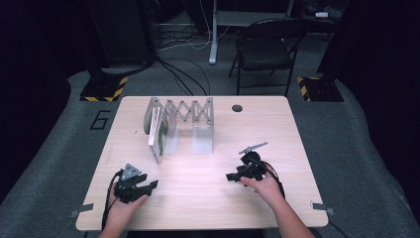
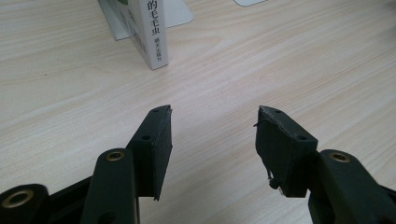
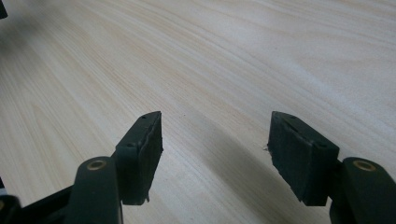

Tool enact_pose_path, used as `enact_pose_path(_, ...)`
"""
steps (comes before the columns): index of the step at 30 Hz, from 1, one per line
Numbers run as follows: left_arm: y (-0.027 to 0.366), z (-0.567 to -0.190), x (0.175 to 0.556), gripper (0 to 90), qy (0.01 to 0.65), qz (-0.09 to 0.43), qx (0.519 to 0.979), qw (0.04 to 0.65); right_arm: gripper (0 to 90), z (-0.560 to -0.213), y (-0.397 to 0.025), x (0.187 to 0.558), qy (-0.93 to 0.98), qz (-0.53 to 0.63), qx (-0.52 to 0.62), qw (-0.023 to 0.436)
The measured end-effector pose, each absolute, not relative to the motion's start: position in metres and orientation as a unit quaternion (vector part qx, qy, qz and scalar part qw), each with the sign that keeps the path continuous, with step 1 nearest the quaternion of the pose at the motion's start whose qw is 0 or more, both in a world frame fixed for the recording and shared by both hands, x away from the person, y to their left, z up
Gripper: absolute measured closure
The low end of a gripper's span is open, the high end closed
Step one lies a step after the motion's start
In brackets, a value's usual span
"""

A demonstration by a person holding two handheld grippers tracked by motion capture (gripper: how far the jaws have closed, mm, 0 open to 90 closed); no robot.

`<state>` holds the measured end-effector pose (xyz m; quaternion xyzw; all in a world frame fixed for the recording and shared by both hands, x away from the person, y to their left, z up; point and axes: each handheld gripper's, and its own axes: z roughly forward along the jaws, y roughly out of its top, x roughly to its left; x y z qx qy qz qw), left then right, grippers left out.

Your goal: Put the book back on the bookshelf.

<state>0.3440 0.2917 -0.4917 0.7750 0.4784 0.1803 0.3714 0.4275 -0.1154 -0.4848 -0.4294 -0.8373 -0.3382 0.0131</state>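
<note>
Tabletop book-handling scene, taken with the expandable book rack (image 1: 190, 113) as landmark. The rack stands toward the far side of the wooden table (image 1: 208, 198), its grey scissor lattice stretched between upright dividers. A single white book (image 1: 157, 134) stands on edge in the rack's leftmost slot, its near end projecting toward the person beyond the divider; the left gripper view shows its spine (image 2: 152, 32) upright, with printed characters, resting on the tabletop against a pale divider plate (image 2: 180, 14). The left gripper (image 1: 151, 186) rests low on the table, nearer the person than the rack and slightly left of the book, held in the person's left hand (image 1: 124, 206); its jaws stand spread apart with bare wood between them, grasping nothing, and they aim toward the book's near end. The right gripper (image 1: 232, 176) lies nearer the person than the rack and off to its right, well apart from the book, in the right hand (image 1: 265, 187); it too is released, jaws wide over bare tabletop. Judged step: the approach before a first grasp, with nothing yet taken. The next move would call for the left gripper to advance toward the rack, align its spread jaws across the book's thickness, and close on the spine end; the right gripper may need to steady the rack.
</note>
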Motion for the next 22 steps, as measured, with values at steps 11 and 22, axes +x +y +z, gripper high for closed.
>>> enact_pose_path(11,0.3006,-0.4984,0.3451,46.1,0.497,0.165,0.762,0.381,35.2,-0.4855,-0.1154,0.4277,-0.841,-0.330,-0.428,0.011)
enact_pose_path(22,0.2969,-0.5010,0.3479,46.6,0.508,0.180,0.755,0.373,35.2,-0.4886,-0.1132,0.4283,-0.847,-0.322,-0.424,0.001)
